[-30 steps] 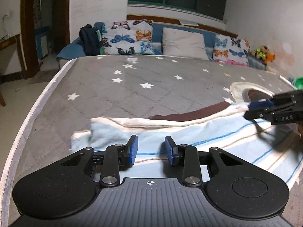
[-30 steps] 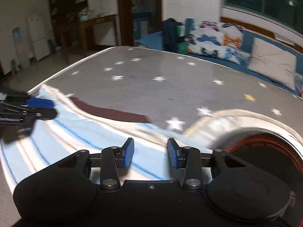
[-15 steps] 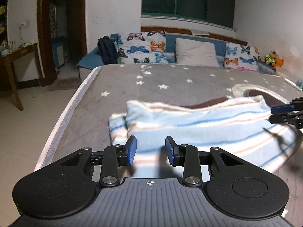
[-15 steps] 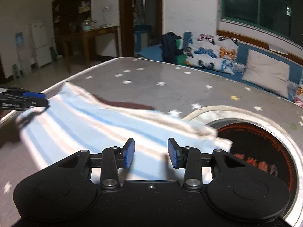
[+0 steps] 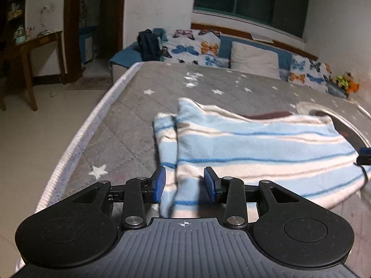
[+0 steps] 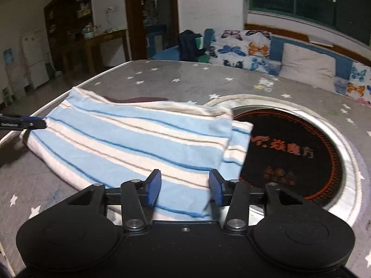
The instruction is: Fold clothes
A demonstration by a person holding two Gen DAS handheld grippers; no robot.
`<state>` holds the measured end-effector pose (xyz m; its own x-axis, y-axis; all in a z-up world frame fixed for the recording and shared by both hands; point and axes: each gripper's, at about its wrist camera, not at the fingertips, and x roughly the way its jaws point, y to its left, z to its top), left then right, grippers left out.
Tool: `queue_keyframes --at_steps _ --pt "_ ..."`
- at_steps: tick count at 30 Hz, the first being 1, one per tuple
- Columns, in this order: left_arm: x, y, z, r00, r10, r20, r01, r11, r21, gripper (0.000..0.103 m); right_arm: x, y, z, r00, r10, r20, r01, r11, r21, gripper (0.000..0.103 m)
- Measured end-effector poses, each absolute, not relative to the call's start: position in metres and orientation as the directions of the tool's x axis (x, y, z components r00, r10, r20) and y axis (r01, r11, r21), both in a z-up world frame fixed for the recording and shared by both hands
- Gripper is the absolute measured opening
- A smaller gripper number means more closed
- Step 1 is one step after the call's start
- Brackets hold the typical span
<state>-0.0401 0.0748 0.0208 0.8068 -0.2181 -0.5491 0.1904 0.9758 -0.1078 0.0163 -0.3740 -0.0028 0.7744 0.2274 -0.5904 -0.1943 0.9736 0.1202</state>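
A light-blue and white striped garment (image 5: 255,148) lies folded over on the grey star-patterned mattress (image 5: 129,125). A strip of dark brown fabric (image 5: 269,114) peeks out behind its far edge. My left gripper (image 5: 185,184) is open at the garment's near left end, with cloth lying between and under its fingers. My right gripper (image 6: 184,186) is open over the garment's (image 6: 139,143) near right corner. The right gripper's blue tip (image 5: 365,156) shows at the edge of the left wrist view. In the right wrist view, the left gripper's tip (image 6: 30,122) shows beside the garment's far end.
A round black emblem with orange characters (image 6: 289,153) is set in the mattress beside the garment's right end. Butterfly pillows (image 5: 192,46), a grey pillow (image 5: 255,60) and a dark backpack (image 5: 148,46) line the headboard. The bed's white edge (image 5: 76,143) drops to tiled floor; a wooden table (image 5: 30,53) stands beyond.
The striped layer has come over toward me and now covers most of the brown fabric. Both grippers have drawn back and risen, and the garment has settled flat.
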Motion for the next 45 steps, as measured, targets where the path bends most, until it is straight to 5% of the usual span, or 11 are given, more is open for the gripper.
queue_keyframes --at_steps 7,15,20,21,24,34,45 --pt "-0.017 0.089 0.023 0.795 -0.220 -0.565 0.129 0.972 -0.197 0.054 0.005 -0.378 -0.002 0.781 0.226 -0.582 -0.182 0.974 0.134 0.062" --pt "0.000 0.080 0.020 0.773 -0.240 -0.587 0.158 0.969 -0.188 0.055 -0.030 -0.373 0.003 0.789 0.233 -0.569 -0.196 0.972 0.127 0.060" --pt "0.002 0.072 0.019 0.763 -0.273 -0.586 0.190 0.961 -0.200 0.025 -0.051 -0.369 0.007 0.794 0.238 -0.560 -0.204 0.971 0.123 0.035" --pt "0.002 0.070 0.019 0.762 -0.276 -0.585 0.194 0.960 -0.200 0.021 -0.056 -0.369 0.007 0.795 0.239 -0.558 -0.206 0.971 0.122 0.022" --pt "0.000 0.065 0.025 0.774 -0.261 -0.577 0.193 0.965 -0.178 0.011 -0.069 -0.367 0.009 0.797 0.241 -0.553 -0.211 0.970 0.119 0.019" --pt "0.009 0.057 0.089 0.829 -0.330 -0.451 0.269 0.943 -0.196 0.008 -0.083 -0.347 0.059 0.837 0.259 -0.482 -0.276 0.960 0.036 0.017" --pt "0.068 0.044 0.141 0.897 -0.273 -0.347 0.234 0.960 -0.153 0.008 -0.027 -0.335 0.102 0.884 0.236 -0.403 -0.265 0.964 -0.019 0.017"
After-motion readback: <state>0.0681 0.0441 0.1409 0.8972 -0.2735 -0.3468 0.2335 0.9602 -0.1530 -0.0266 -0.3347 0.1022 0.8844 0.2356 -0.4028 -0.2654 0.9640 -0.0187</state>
